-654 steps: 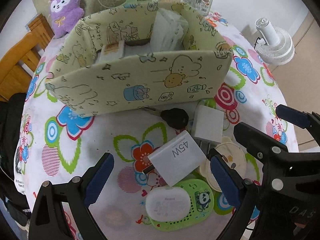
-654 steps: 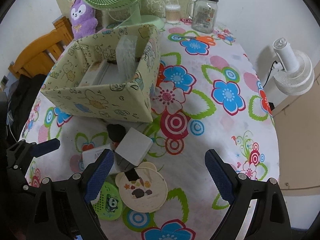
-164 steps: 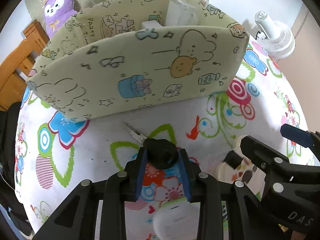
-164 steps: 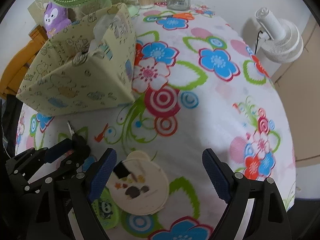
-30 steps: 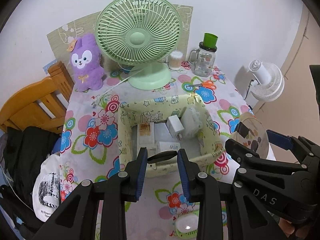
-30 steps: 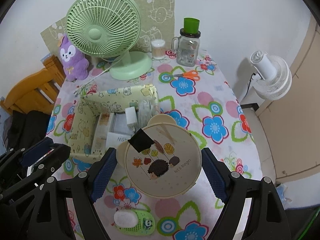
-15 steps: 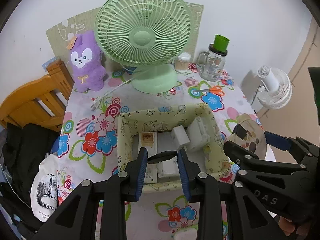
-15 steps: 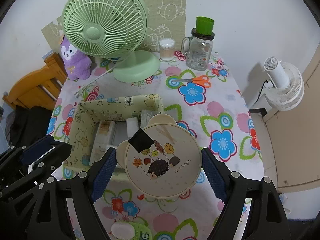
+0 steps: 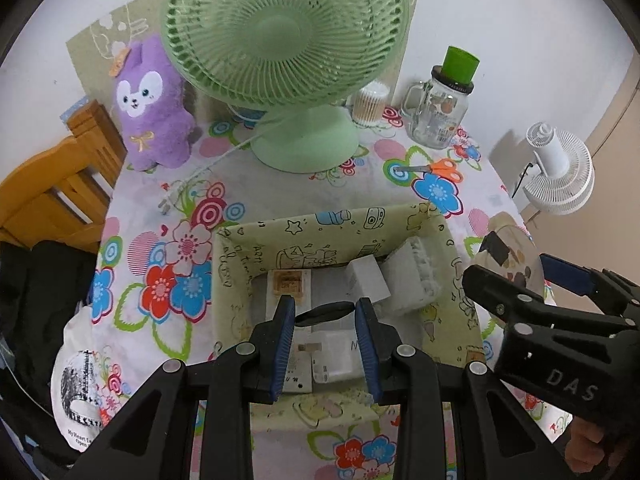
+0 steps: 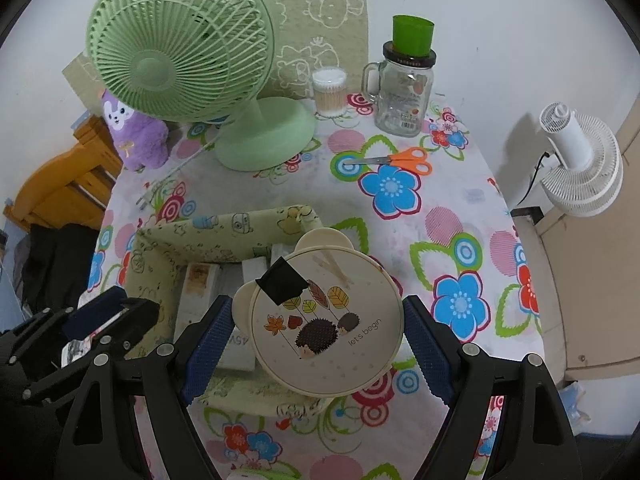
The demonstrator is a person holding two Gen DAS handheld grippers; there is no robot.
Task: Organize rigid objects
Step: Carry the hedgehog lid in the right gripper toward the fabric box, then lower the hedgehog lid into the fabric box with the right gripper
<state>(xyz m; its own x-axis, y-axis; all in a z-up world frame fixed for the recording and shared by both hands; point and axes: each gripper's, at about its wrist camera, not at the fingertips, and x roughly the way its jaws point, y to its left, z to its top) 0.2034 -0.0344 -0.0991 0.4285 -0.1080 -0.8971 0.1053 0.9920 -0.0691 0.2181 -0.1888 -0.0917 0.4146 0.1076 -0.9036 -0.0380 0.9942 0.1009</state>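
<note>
Table (image 10: 460,208), round, covered with a flowered cloth. At its far edge stands a green fan (image 9: 286,32), with a purple plush toy (image 9: 150,108) to its left and a cotton-swab tub (image 10: 329,92) and a glass jar (image 10: 404,96) with a green cup on its lid to its right. Orange scissors (image 10: 394,160) lie flat in front of the jar.

Fabric box (image 9: 332,224), pale green with cartoon print, sits in the middle of the table, open at the top. Inside: a white charger (image 9: 367,278) leaning against a white pouch (image 9: 412,278), a flat packet with a brown label (image 9: 291,286), and more white blocks near the front wall.

Left gripper (image 9: 325,320): poised over the box interior, jaws pinched narrow on a black key fob (image 9: 325,312), which is held edge-on between the blue pads, above the box contents.

Right gripper (image 10: 316,344): jaws stand wide, clamped on a cream round lid (image 10: 324,320) with two small ears, printed with leaves and hedgehogs and bearing a patch of black tape. The lid is held flat, face up, above the right front corner of the box.
</note>
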